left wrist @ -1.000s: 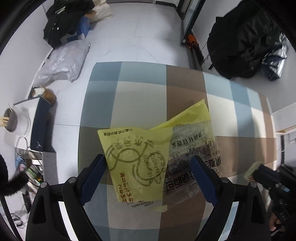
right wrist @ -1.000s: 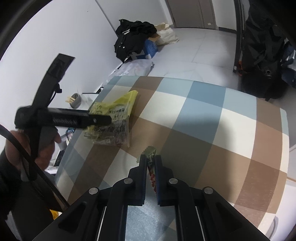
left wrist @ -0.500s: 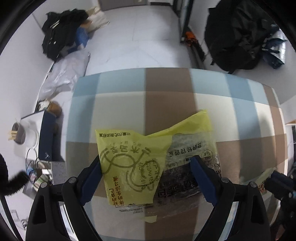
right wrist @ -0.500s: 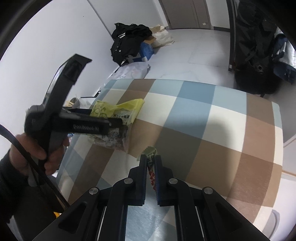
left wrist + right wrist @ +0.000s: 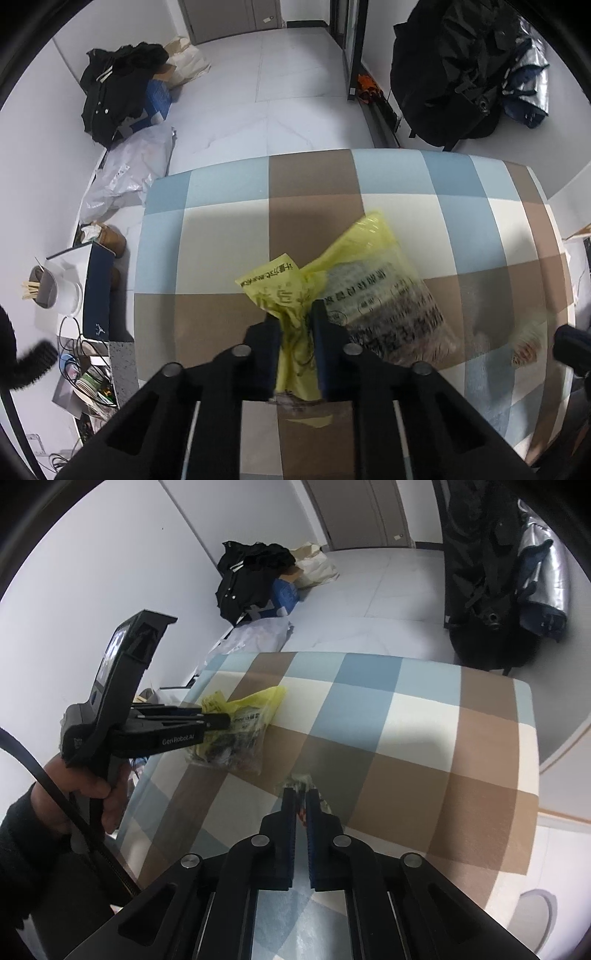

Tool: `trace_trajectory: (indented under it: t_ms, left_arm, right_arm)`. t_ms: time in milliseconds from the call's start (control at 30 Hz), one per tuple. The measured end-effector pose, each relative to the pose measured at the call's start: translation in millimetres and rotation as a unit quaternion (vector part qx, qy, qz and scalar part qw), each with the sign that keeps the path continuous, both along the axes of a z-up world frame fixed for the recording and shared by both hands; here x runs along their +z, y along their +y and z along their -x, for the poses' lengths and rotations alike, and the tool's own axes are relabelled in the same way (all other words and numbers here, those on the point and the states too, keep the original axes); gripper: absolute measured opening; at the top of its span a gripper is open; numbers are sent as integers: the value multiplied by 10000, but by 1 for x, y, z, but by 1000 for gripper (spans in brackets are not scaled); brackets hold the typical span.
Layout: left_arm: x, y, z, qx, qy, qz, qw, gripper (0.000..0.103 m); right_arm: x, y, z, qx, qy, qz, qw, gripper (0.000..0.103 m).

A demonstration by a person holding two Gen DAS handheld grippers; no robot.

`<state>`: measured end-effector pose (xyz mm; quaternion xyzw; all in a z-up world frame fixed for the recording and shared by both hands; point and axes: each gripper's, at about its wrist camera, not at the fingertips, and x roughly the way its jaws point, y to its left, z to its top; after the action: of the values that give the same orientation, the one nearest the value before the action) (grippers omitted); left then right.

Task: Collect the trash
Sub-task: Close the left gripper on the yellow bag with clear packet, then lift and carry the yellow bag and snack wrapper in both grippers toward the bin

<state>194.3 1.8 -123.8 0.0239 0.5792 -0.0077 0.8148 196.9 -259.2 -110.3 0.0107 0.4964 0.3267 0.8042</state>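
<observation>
A yellow plastic bag (image 5: 369, 266) with printed packets inside lies on the checked tablecloth (image 5: 221, 229). My left gripper (image 5: 297, 314) points steeply down at it. Its jaws are closing, and the pads press on the bag's bunched near corner. The right wrist view shows that gripper (image 5: 221, 720) from the side, clamped on the bag (image 5: 255, 709), with a hand on its handle. My right gripper (image 5: 302, 794) is shut on a small crumpled wrapper (image 5: 301, 781), held just above the cloth. That wrapper (image 5: 526, 343) appears blurred at the right of the left wrist view.
Beyond the table's far edge, black clothes (image 5: 118, 85) and a white bag (image 5: 129, 173) lie on the floor. A black backpack (image 5: 450, 74) stands at the back right. A cup of sticks (image 5: 44, 288) and cables sit left of the table.
My left jaws have gone from wide open around the yellow bag to clamped on its corner, which is now bunched up. My right gripper has drifted a little with the wrapper.
</observation>
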Motion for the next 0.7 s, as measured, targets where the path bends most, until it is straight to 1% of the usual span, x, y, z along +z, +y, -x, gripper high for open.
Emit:
trace_trajectory:
  t_ms: [67, 167, 433, 533, 633, 700]
  left_arm:
    - [1, -1, 1, -8, -18, -38, 10000, 7]
    - [3, 2, 4, 59, -18, 53, 10000, 6]
    - [20, 2, 21, 82, -260, 286, 9992, 4]
    - [29, 3, 30, 53, -413, 389, 9984, 4]
    - [37, 4, 37, 23, -554, 400, 9977, 4]
    - [39, 8, 39, 31, -596, 484, 9970, 4]
  right_arm:
    - [3, -4, 2, -52, -27, -31, 10000, 4]
    - [9, -11, 5, -160, -72, -92, 9998, 4]
    - [16, -22, 12, -348, -161, -194, 9991, 2]
    - [12, -18, 14, -306, -155, -139, 9993, 6]
    - [7, -11, 17, -257, -193, 5, 9995, 6]
    - [3, -5, 16, -264, -207, 135, 9993, 12]
